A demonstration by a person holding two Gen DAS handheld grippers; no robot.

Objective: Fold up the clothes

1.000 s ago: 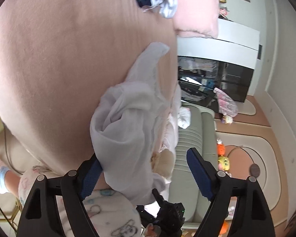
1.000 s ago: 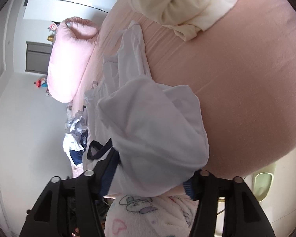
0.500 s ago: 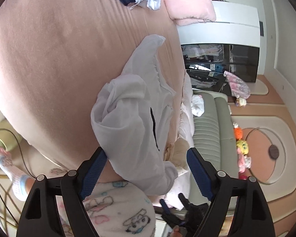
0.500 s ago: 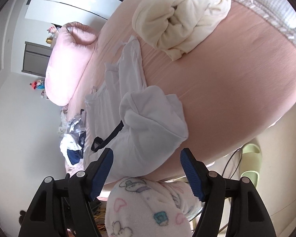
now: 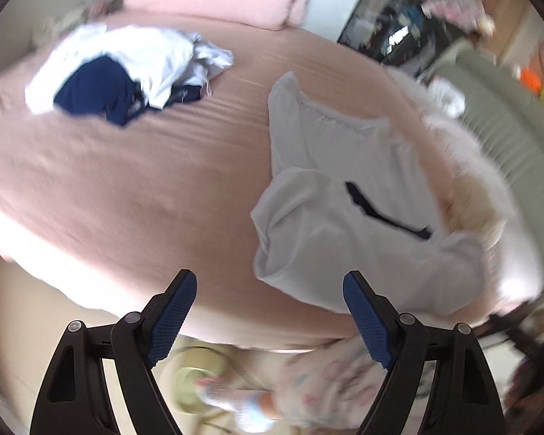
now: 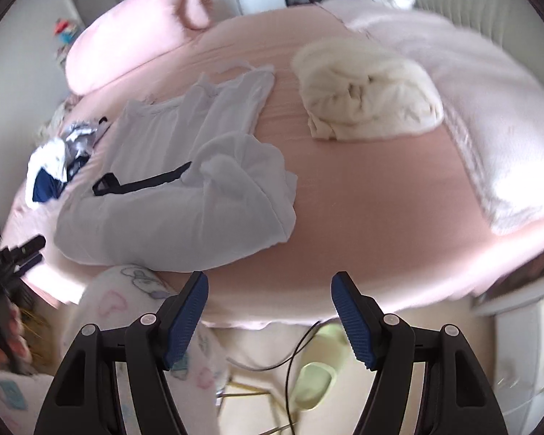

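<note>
1. The bed (image 6: 362, 195), covered in a pink sheet, fills most of both views and carries all the clothes.
2. A pale pink blanket (image 6: 489, 116) lies over the bed's right side in the right wrist view, just beyond the cream bundle.
3. A pink pillow (image 6: 134, 40) sits at the far end of the bed, beyond the white garment.
4. The white garment (image 6: 185, 195) lies partly folded near the bed's front edge. Its lower part is doubled over in a puffy heap, its strapped top stretches flat toward the pillow, and a dark strap (image 6: 141, 183) lies across it. In the left wrist view it shows blurred at the right (image 5: 351, 224).
5. A cream bundle (image 6: 366, 98), loosely rolled, rests on the bed to the right of the white garment and apart from it.
6. A heap of white and navy clothes (image 5: 127, 72) lies toward the pillow end of the bed, well apart from the white garment.
7. The left hand-held gripper (image 5: 270, 311) hangs over the bed's front edge with its jaws apart and empty, beside the white garment without touching it.
8. The right hand-held gripper (image 6: 270, 313) is also over the bed's front edge. Its jaws have just been opening, stand apart, and have nothing between them.
9. A pale green slipper (image 6: 315, 377) lies on the floor below the bed's edge.
</note>
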